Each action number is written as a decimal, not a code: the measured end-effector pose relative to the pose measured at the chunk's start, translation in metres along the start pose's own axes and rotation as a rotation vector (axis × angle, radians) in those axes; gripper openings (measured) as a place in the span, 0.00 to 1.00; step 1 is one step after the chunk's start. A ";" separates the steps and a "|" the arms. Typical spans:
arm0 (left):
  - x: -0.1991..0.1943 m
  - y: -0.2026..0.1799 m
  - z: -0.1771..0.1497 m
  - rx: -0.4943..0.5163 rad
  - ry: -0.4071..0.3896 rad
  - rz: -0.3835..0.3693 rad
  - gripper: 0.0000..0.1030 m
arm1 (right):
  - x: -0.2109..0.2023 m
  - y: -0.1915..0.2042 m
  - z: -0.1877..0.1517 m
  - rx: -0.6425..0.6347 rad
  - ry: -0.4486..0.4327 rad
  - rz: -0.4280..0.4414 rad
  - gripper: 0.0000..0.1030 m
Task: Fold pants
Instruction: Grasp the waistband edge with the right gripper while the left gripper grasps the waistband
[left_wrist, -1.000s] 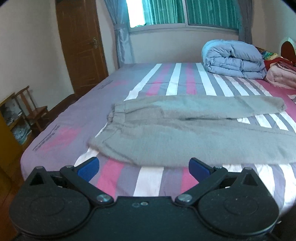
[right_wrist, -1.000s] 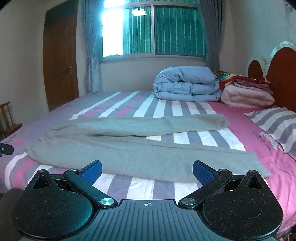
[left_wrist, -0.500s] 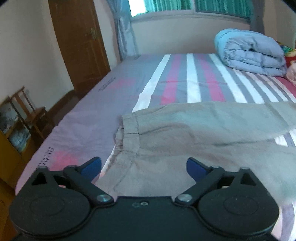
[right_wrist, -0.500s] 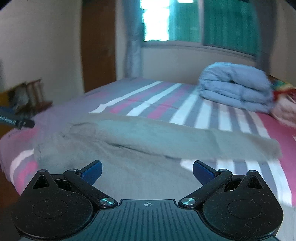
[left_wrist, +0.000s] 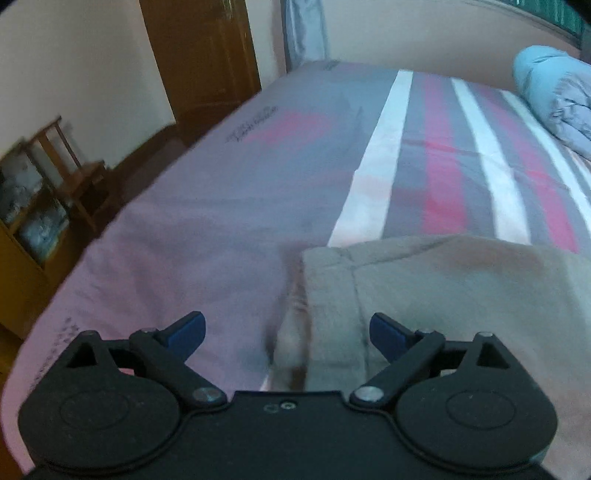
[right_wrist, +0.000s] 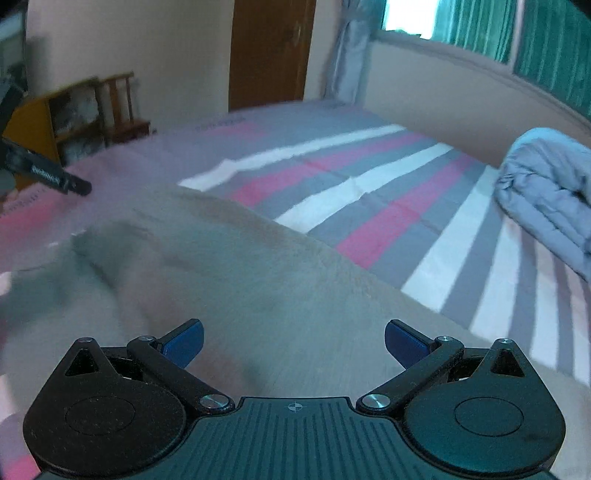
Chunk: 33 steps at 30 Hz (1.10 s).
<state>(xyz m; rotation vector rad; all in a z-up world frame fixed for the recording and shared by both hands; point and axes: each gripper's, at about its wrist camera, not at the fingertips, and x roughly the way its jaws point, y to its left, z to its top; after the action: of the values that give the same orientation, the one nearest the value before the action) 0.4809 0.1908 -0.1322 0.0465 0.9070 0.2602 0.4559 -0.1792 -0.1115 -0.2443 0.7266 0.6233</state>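
Both claws nearer than before, gaping wide — soft, fleecy grey pants (left_wrist: 461, 291) below.

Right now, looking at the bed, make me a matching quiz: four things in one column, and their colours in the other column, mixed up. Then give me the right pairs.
Things:
1. pants
2. quilt
3. door
4. fingertips of the right gripper

Colours:
A. dark blue
B. brown
C. grey
D. pale blue

Pairs: 1-C, 2-D, 3-B, 4-A
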 end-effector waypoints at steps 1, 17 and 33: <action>0.013 0.001 0.004 -0.001 0.012 -0.002 0.87 | 0.019 -0.005 0.006 -0.005 0.017 0.010 1.00; 0.107 -0.008 0.015 0.015 0.073 -0.243 0.59 | 0.192 -0.045 0.060 -0.061 0.157 0.087 1.00; -0.023 0.005 -0.005 0.046 -0.118 -0.273 0.15 | 0.072 0.008 0.049 -0.127 0.037 0.113 0.07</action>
<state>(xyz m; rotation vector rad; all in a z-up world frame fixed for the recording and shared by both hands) 0.4622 0.1896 -0.1167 -0.0191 0.7914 -0.0173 0.5192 -0.1208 -0.1251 -0.3341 0.7411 0.7752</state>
